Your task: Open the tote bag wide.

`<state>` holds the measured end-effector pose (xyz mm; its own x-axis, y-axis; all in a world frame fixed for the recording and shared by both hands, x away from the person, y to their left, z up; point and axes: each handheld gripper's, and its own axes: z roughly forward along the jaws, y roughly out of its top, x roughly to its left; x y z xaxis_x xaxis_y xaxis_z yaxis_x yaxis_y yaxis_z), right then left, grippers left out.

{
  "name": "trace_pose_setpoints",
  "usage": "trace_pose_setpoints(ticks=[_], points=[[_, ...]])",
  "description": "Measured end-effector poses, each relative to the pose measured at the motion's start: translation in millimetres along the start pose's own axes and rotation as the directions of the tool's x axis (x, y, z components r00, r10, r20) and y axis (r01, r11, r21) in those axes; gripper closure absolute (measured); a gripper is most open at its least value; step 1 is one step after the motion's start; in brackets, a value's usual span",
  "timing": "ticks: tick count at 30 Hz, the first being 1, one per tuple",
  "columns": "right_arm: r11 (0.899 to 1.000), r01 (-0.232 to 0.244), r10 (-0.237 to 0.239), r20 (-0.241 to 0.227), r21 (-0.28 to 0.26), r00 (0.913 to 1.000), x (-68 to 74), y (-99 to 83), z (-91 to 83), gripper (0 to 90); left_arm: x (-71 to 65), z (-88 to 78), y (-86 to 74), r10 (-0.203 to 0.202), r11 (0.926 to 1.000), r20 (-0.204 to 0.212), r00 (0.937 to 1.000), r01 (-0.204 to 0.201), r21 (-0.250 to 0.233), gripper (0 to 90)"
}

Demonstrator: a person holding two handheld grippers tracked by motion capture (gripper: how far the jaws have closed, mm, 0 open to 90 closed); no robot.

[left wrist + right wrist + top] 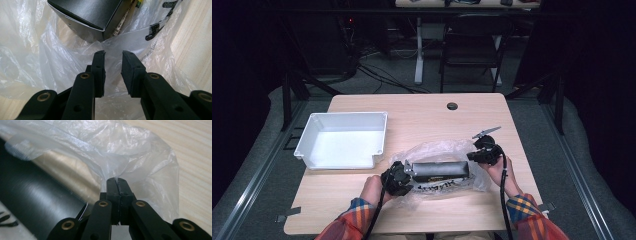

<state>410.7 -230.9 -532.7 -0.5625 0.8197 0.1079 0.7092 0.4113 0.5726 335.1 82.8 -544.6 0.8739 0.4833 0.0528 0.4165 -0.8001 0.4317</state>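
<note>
Clear plastic, crinkled and thin, is what I have nearest me: the plastic bag lies on the near half of the wooden table, between my two hands, with black printed lettering along its near edge. Inside it sits the long black box, lying flat and crosswise, one end toward each gripper. My left gripper is at the box's left end with its jaws a little apart; film lies under and ahead of them, but the pads press on nothing I can see, and the box's corner is just beyond the tips. My right gripper is at the bag's right end, jaws together and pinching a fold of the film, which bunches up out of the tips; the box's dark side runs past on the left of that view. Loose film drapes over the box and covers much of it. Farther off, to the left, the white tray stands apart from the bag. Beyond the table's far edge stands a dark chair.
</note>
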Motion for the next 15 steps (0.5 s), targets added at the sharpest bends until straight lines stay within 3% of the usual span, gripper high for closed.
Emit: trace_pose_setpoints(ticks=[4,7,10,12,15], points=[[0.999,-0.021,0.021,0.013,-0.030,0.9997,-3.5,4.7,6.2,90.0,0.7,1.0,0.8,0.004,1.0000,0.001,1.0000,-0.004,-0.002,72.2],[0.999,-0.026,0.028,0.061,-0.040,0.9977,-8.1,8.6,14.2,90.0,1.0,1.0,0.9,0.006,1.0000,0.008,1.0000,-0.006,0.000,71.8],[0.998,-0.045,0.048,0.096,-0.031,0.9942,-12.4,7.9,17.2,90.0,1.4,1.0,0.5,0.004,1.0000,0.006,1.0000,-0.004,-0.004,70.6],[0.999,-0.052,0.053,0.161,-0.012,0.9855,-14.8,6.2,19.8,90.0,2.3,0.4,0.6,0.006,1.0000,0.006,1.0000,-0.006,-0.001,69.9],[0.999,-0.049,0.047,0.173,0.007,0.9838,-14.5,5.8,20.6,89.7,2.9,-2.0,0.7,0.005,0.9999,0.012,0.9999,-0.005,-0.012,67.0]])
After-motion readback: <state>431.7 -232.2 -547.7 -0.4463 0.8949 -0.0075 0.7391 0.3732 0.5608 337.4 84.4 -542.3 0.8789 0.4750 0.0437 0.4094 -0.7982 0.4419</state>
